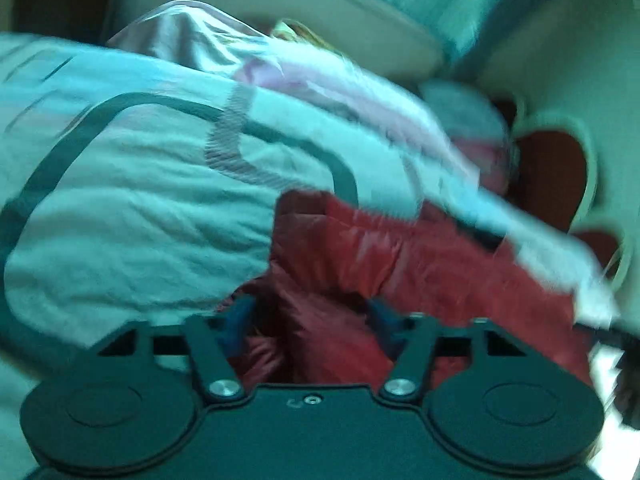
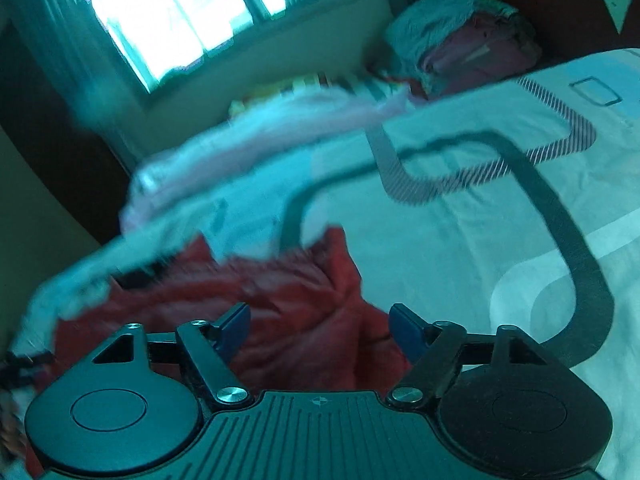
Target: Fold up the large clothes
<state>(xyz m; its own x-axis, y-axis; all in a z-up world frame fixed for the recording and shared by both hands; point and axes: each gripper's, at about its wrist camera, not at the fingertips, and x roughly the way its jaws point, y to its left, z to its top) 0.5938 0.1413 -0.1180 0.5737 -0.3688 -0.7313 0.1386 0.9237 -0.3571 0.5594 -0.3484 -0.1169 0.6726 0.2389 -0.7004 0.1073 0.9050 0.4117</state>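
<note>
On bed's near edge, red puffy jacket point(image 1: 360, 264) lies crumpled; left gripper point(image 1: 312, 320) and right gripper point(image 2: 320, 326), both parted w/ nothing pinched, hover over it, prob. seeking hems.

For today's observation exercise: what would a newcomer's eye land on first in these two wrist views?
The crumpled red garment grabs attention first, lying on the pale bedspread just ahead of both grippers. Next come the bedspread's bold dark looping lines, then the bright window at upper left of the right wrist view.
</note>
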